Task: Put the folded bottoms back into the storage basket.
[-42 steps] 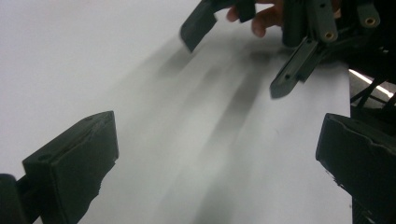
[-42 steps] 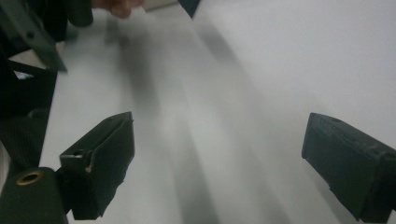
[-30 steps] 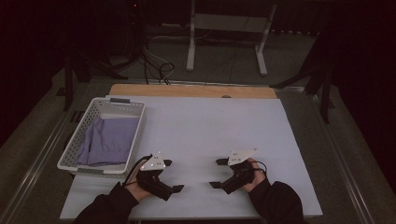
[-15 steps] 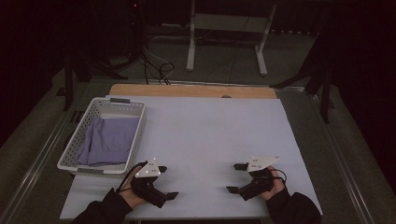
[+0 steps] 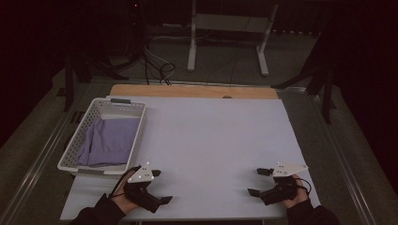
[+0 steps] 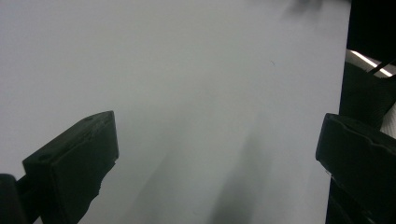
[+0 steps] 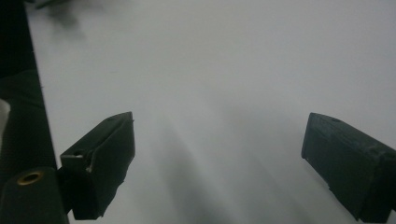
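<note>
Pale grey surface (image 5: 216,136) with a wooden far edge, white basket (image 5: 75,154) at its left side, purple cloth (image 5: 110,140) inside the basket

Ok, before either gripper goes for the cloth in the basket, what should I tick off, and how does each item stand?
1. Left gripper open: ok, jaws wide apart with nothing between them.
2. Right gripper open: ok, jaws spread and empty.
3. Cloth inside the basket: ok, it lies flat on the bottom.
4. Basket fully on the table: ok, at its left edge.
5. Path from left gripper to basket free: ok, bare table between them.
6. Cloth snagged on the basket mesh: cannot tell.
</note>
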The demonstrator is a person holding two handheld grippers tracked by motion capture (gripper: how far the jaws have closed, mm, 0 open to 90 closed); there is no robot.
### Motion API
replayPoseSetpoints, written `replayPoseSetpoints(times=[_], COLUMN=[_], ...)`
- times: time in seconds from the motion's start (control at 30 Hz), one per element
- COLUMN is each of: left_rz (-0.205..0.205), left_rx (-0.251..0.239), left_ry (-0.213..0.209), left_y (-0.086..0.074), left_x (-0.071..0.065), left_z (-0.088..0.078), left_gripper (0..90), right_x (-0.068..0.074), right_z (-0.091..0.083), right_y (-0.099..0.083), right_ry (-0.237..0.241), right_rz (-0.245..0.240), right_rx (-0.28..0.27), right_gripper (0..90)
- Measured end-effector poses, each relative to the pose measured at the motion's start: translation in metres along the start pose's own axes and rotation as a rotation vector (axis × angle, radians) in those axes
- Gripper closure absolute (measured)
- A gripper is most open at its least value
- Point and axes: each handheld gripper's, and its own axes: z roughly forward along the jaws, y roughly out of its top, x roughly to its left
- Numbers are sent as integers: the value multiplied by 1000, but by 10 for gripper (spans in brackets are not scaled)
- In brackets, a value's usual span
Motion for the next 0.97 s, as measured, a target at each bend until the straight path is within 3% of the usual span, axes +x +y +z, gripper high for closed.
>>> replayPoseSetpoints(times=[0.4, 0.97], left_rz=[1, 11], left_rx=[-11, -36], left_ry=[5, 12], left_y=[-1, 0], left_x=[-1, -3], left_z=[3, 3], left_gripper=[0, 0], right_x=[1, 1], right_z=[5, 7], right_y=[6, 4], right_ry=[23, 23], right_rz=[-4, -3], right_rx=[-28, -12], right_gripper=[94, 94])
